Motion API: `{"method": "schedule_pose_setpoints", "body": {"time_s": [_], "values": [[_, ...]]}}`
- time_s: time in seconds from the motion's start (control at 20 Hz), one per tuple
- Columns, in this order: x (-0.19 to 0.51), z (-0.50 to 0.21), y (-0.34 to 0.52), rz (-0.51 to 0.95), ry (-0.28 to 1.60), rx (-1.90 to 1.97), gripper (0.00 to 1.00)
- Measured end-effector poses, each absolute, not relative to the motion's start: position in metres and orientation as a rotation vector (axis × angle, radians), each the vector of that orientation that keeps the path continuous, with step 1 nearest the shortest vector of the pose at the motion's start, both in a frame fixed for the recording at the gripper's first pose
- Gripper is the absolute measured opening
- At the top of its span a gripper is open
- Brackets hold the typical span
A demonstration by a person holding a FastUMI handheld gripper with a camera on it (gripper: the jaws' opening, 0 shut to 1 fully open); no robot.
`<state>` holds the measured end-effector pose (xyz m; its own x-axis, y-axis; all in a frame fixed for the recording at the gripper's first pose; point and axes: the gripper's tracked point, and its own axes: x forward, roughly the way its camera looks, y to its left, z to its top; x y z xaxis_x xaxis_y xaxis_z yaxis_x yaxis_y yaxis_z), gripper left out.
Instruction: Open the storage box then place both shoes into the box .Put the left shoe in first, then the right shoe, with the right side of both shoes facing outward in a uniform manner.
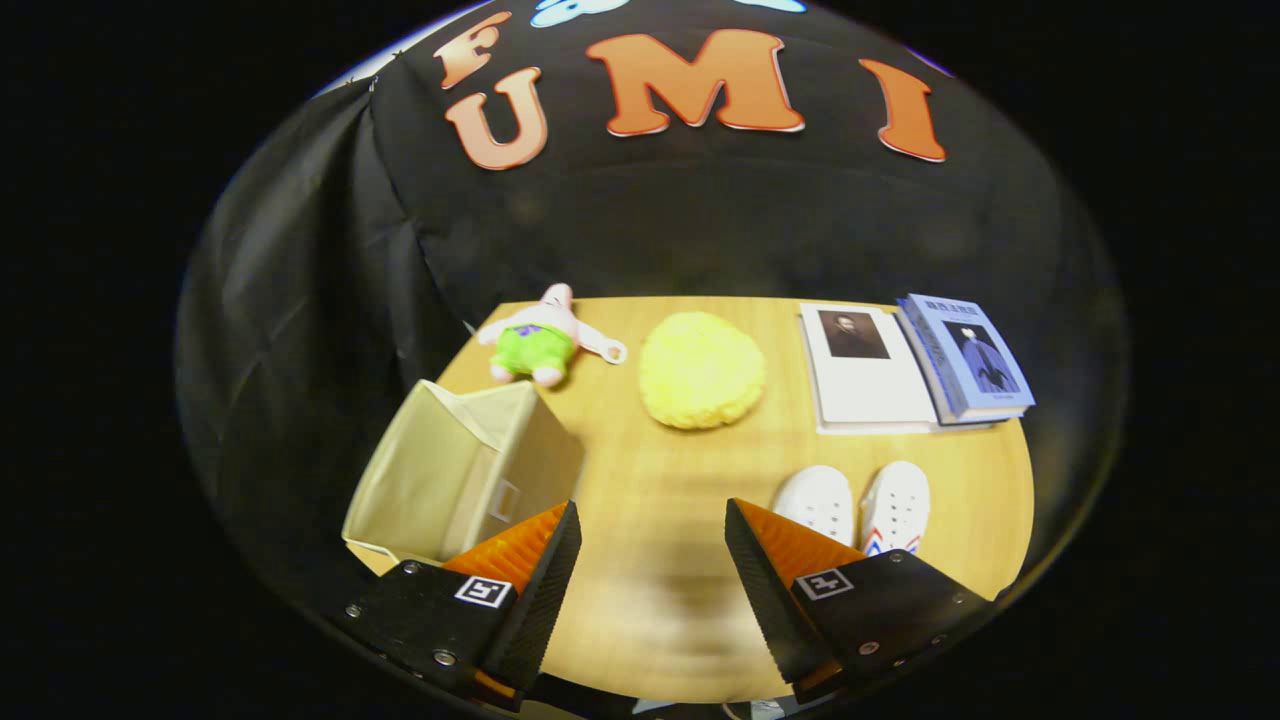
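A: How does the gripper stand?

B: Its two fingers are spread wide apart with only bare table between them. They grip nothing.

A: And the storage box?

B: Just ahead of the left finger, a beige fabric box. The finger's tip overlaps its near corner in the view; whether they touch I cannot tell. I cannot make out whether a lid is on it.

A: The shoes?

B: Two white shoes sit side by side just beyond the right finger. The left shoe is nearer that finger; the right shoe lies beside it.

A: Anything farther out?

B: Straight ahead beyond the fingers, a fluffy yellow cushion. Beyond the box, a pink plush toy. Beyond the shoes, a white book with a blue book just beside it, overlapping its edge.
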<state>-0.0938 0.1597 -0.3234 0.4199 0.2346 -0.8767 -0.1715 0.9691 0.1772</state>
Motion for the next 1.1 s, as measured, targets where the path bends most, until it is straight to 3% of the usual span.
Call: {"method": "schedule_pose_setpoints", "body": {"time_s": [0.4, 0.55, 0.9, 1.1], "values": [[-0.141, -0.405, 0.046, 0.152, 1.213, -0.032, 0.79], [-0.148, -0.430, 0.027, 0.180, 1.254, -0.064, 0.74], [-0.136, -0.456, 0.033, 0.287, 1.238, -0.133, 0.51], [-0.140, -0.469, 0.035, 0.333, 1.256, -0.204, 0.49]]}}
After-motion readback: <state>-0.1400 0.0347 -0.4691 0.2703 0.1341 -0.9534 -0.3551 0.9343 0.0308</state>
